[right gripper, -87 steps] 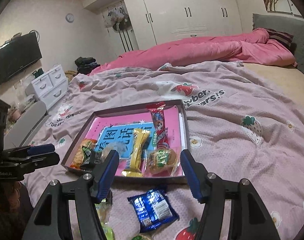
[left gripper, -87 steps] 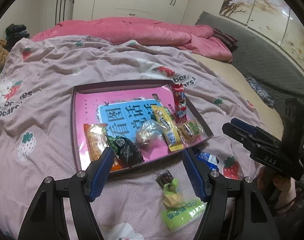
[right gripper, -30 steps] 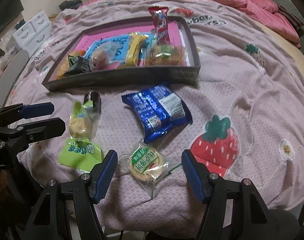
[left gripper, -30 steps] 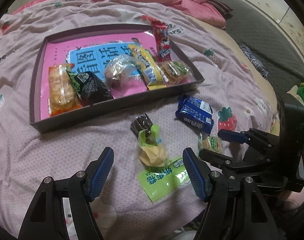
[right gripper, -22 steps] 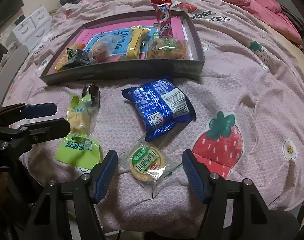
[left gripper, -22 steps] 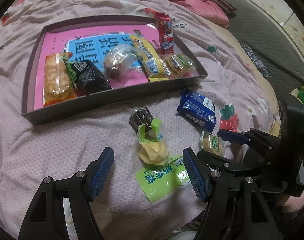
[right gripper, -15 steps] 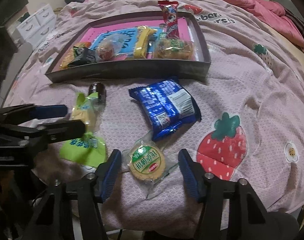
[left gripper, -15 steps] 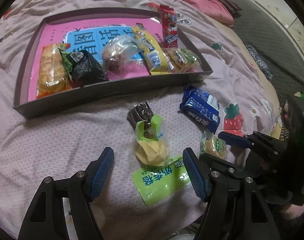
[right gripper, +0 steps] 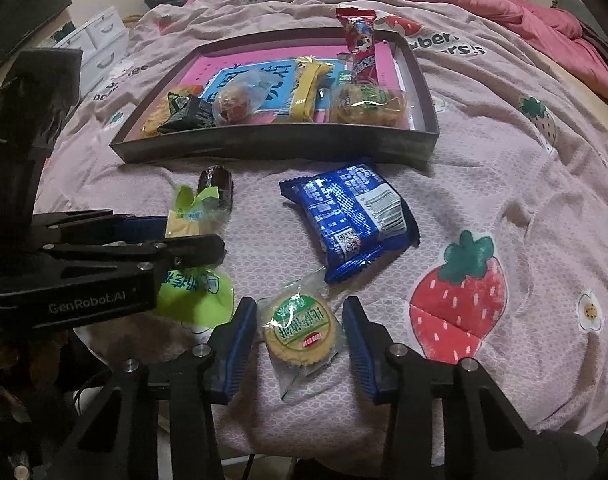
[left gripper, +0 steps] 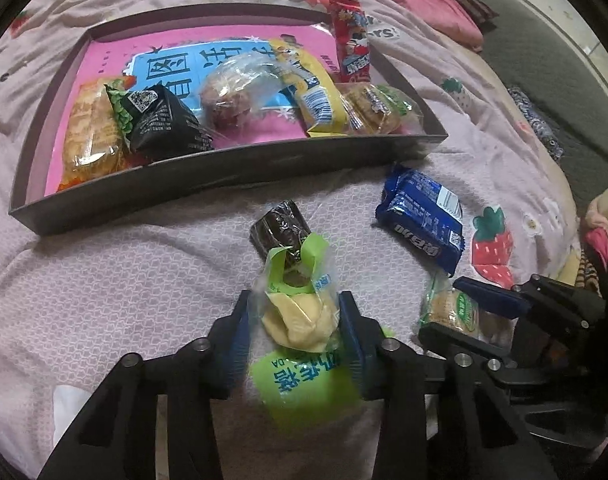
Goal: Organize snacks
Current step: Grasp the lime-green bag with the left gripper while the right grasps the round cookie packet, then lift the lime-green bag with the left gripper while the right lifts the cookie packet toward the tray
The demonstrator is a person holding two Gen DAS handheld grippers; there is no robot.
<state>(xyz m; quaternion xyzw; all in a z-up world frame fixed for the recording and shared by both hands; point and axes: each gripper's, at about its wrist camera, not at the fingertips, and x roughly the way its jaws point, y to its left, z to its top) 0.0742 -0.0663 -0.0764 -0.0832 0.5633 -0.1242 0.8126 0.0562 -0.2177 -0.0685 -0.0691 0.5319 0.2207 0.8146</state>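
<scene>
Hand-held gripper [left gripper: 293, 326] closing above strawberry-print bedspread [left gripper: 103, 280], white wardrobe behind.

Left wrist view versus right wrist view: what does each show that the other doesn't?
Only the left wrist view shows the left gripper closing around the green-and-yellow snack packet, end on. Only the right wrist view shows the white drawer unit and the right gripper closing around the round biscuit packet. Both share the snack tray, blue packet and dark wrapped roll.
</scene>
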